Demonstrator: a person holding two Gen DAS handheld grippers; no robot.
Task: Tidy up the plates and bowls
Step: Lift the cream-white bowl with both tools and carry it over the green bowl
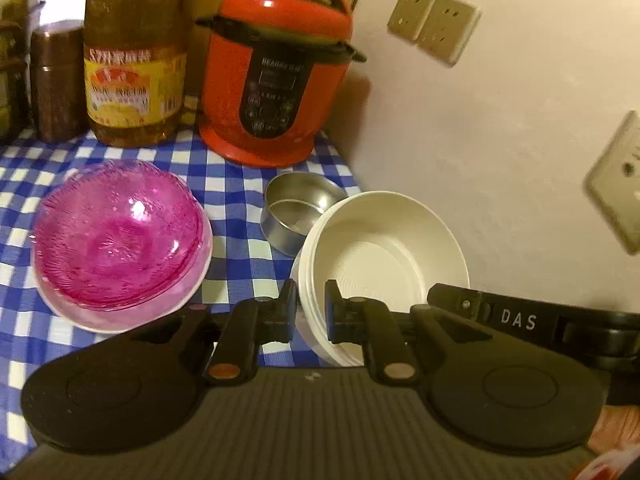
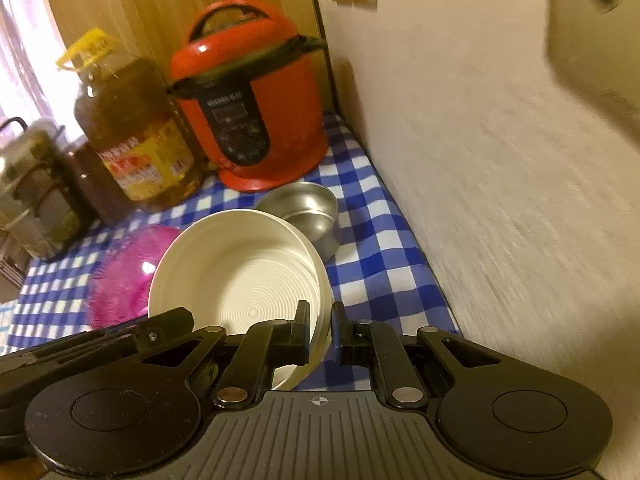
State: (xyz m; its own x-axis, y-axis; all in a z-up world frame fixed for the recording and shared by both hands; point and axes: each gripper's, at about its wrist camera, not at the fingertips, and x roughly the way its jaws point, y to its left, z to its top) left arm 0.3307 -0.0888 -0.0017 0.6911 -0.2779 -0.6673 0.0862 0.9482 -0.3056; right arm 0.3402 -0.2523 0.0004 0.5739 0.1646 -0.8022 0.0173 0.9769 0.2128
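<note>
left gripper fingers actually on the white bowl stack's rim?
Touching. In the left wrist view the left gripper has one finger outside and one inside the rim of the white bowl stack, pinching it.

The oil bottle loses its cap to the left wrist picture's top edge, the cooker's panel lettering is too blurred to read, and the white bowls hide part of the pink bowls in the right wrist view.

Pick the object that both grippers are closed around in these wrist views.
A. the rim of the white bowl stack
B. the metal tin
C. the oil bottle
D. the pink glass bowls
A: the left gripper and the right gripper each straddle the rim of the white bowl stack.
</note>
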